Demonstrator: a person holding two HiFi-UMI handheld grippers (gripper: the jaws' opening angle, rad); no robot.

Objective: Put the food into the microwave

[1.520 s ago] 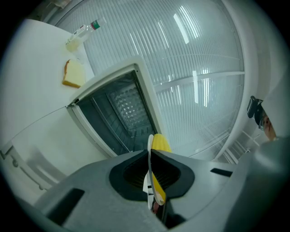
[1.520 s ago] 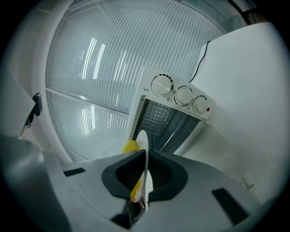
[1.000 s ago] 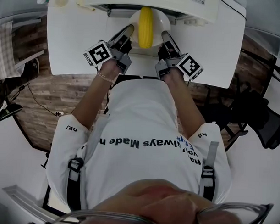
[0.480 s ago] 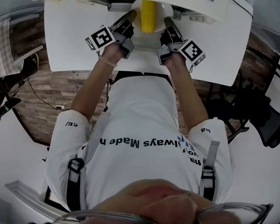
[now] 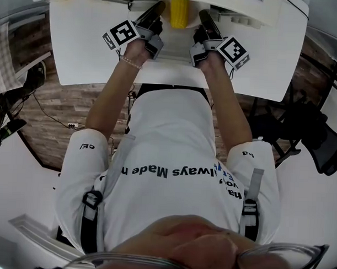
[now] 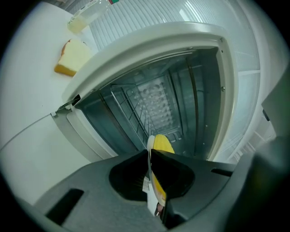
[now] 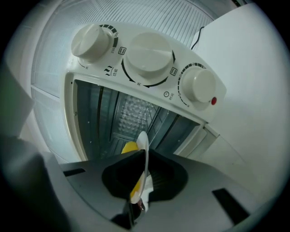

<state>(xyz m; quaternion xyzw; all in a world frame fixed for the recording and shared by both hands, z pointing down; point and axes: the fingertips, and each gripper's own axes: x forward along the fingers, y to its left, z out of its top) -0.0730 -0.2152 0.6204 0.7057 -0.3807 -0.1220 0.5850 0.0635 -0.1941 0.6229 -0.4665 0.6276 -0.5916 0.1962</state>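
The person's white printed shirt is filling the lower head view, and both forearms are reaching forward over the white table. A thin bracelet is sitting on the left wrist.

The left gripper and the right gripper are pointing at the countertop oven, their marker cubes facing up. Between them the yellow corn cob is lying lengthwise, its far end passing under the oven's top edge.

In the left gripper view the left gripper's jaws are pinching the thin white rim of the plate, seen edge-on, with the cob showing just past it. In the right gripper view the right gripper's jaws are likewise closing on the opposite rim of the plate, the cob peeking out beside it. So the plate is being carried between the two grippers at the oven's mouth, partly inside.

Beyond the jaws the open cavity is showing a wire rack and grey metal walls. Three white knobs are sitting in a row on the control panel.

Farther off on the table, left of the oven, a pale yellow wedge with a browned crust, bread or cake, is lying near a clear container.
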